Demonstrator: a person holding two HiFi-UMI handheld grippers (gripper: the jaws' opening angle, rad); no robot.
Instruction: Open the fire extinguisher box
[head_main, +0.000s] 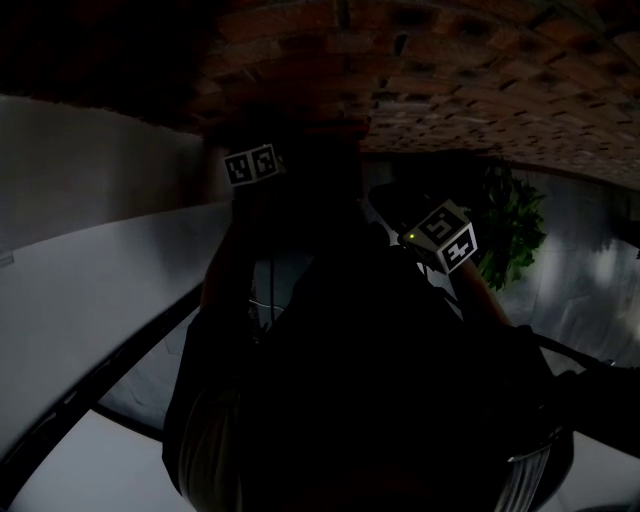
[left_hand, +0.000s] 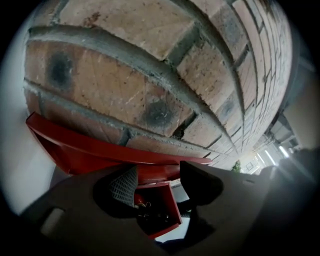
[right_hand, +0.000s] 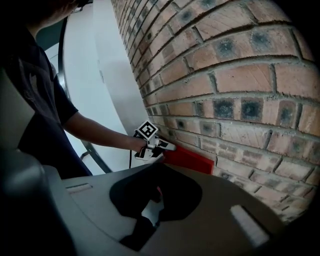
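The fire extinguisher box, mounted on the brick wall, is already showing its inside, so I judge the opening nearly done. My left tongs are gaping around its red edge, gripping nothing. My right tongs are hovering off the wall, slightly parted and empty.

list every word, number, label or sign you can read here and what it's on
No readable text in any view.
One marker cube and the other: black-and-white square code patterns only, no letters or digits.
The red fire extinguisher box: no label or print shows on the faces in view.
The brick wall: no sign on it.
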